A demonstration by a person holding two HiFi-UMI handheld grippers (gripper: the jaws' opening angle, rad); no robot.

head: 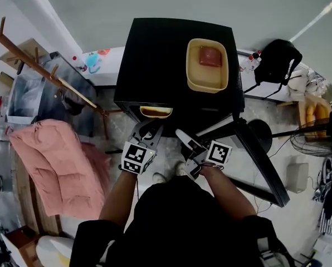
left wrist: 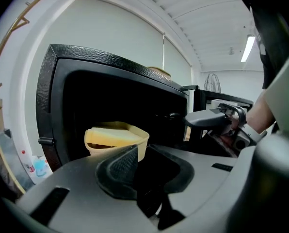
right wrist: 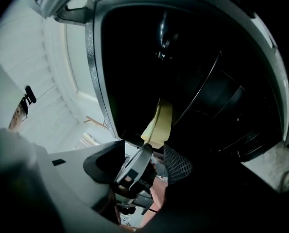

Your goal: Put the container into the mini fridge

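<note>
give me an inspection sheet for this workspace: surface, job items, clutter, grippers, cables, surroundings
surface: the black top of the mini fridge carries a second yellow tub with a reddish block in it
job's things: the yellow container sits in the fridge's mouth, partly inside; the door stands open at the right
clutter: pink padded jacket, black bag
grippers: left hand-held gripper shut on the container's rim; right hand-held gripper open, holding nothing
cables: what looks like a thin dark lead beside the fan
surroundings: wooden coat rack at the left
</note>
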